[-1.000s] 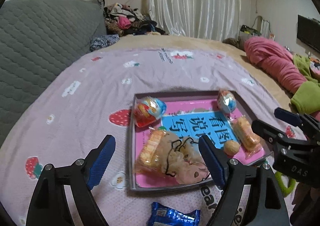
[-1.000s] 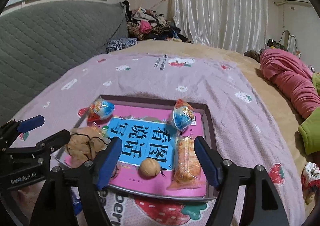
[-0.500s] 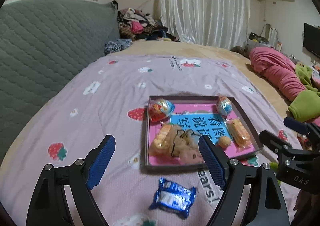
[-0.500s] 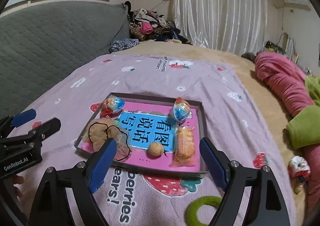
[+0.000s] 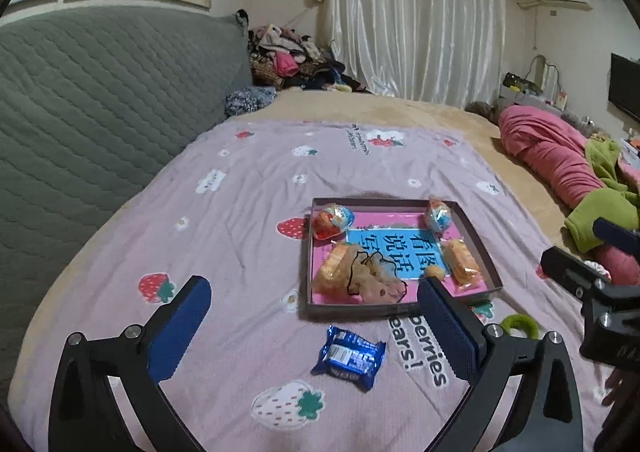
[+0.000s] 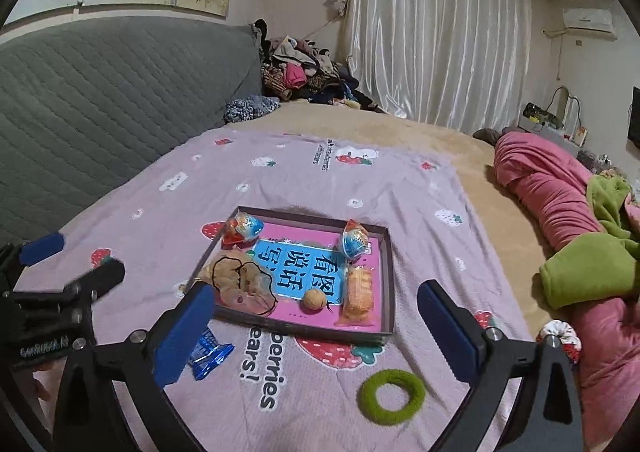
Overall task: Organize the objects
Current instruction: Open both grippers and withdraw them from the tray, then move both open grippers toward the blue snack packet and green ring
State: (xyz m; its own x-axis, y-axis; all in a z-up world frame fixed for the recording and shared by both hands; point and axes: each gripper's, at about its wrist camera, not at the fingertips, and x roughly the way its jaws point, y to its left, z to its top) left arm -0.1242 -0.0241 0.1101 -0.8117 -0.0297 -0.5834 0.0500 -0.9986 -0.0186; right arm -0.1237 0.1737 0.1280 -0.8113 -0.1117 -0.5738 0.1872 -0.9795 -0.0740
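A shallow grey box (image 5: 482, 257) (image 6: 390, 284) with a pink and blue bottom lies on the lilac strawberry blanket. It holds two foil eggs (image 5: 332, 215) (image 6: 355, 239), two orange wafer packs (image 5: 462, 262) (image 6: 359, 291), a walnut (image 6: 314, 298) and a beige pouch (image 5: 374, 277) (image 6: 240, 279). A blue snack packet (image 5: 350, 357) (image 6: 209, 355) lies in front of the box. A green ring (image 6: 392, 396) lies at the front right. My left gripper (image 5: 314, 332) and right gripper (image 6: 316, 326) are both open, empty and held back from the box.
A grey quilted headboard (image 5: 100, 100) runs along the left. Pink and green bedding (image 6: 580, 220) is piled on the right. A clothes heap (image 5: 288, 60) sits at the far corner by the white curtain. A red and white scrunchie (image 6: 560, 336) lies at the right.
Both grippers have pulled back and up from the box. The blue packet and the green ring have come into view. Both stay open.
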